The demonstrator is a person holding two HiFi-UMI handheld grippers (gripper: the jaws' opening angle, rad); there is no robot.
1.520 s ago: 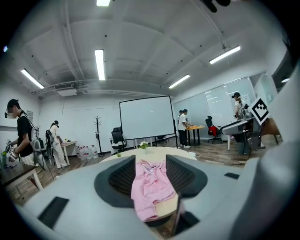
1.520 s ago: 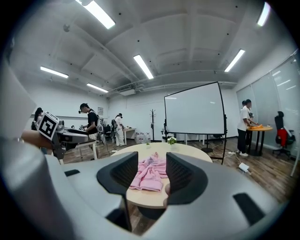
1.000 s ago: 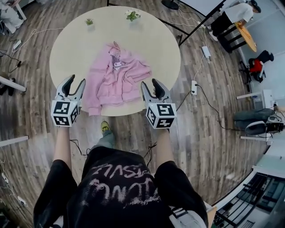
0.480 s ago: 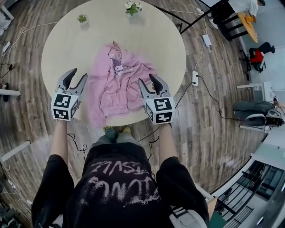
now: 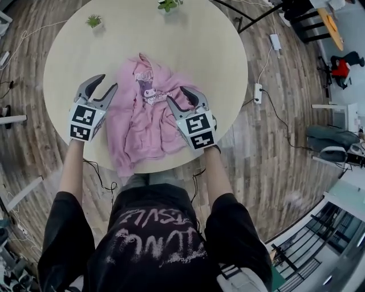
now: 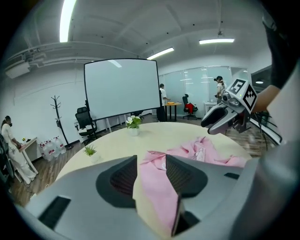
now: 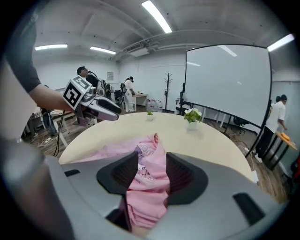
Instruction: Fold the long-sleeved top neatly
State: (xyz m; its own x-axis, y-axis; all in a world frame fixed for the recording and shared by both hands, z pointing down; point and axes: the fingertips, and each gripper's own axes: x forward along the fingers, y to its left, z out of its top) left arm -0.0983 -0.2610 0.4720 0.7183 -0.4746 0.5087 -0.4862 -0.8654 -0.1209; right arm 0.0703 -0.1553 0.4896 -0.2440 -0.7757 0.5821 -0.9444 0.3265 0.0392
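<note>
A crumpled pink long-sleeved top (image 5: 149, 117) lies on the round beige table (image 5: 205, 45), its lower end drooping over the near edge. My left gripper (image 5: 106, 84) hovers open at the top's left side. In the left gripper view the pink cloth (image 6: 157, 190) shows in the gap of that gripper (image 6: 151, 159), with the pads not on it. My right gripper (image 5: 181, 97) is open above the top's right part. The right gripper view shows the printed cloth (image 7: 149, 180) below this gripper (image 7: 152, 161), untouched. Each gripper appears in the other's view: the right gripper (image 6: 225, 117) and the left gripper (image 7: 101, 107).
Two small potted plants (image 5: 94, 21) (image 5: 167, 4) stand at the table's far edge. Cables and a power strip (image 5: 274, 41) lie on the wooden floor to the right. Chairs and a desk (image 5: 328, 23) are at the upper right. People stand far off in the room.
Both grippers have moved forward from the table's near edge and come down over the pink top. Their jaws stay open. The top has not moved.
</note>
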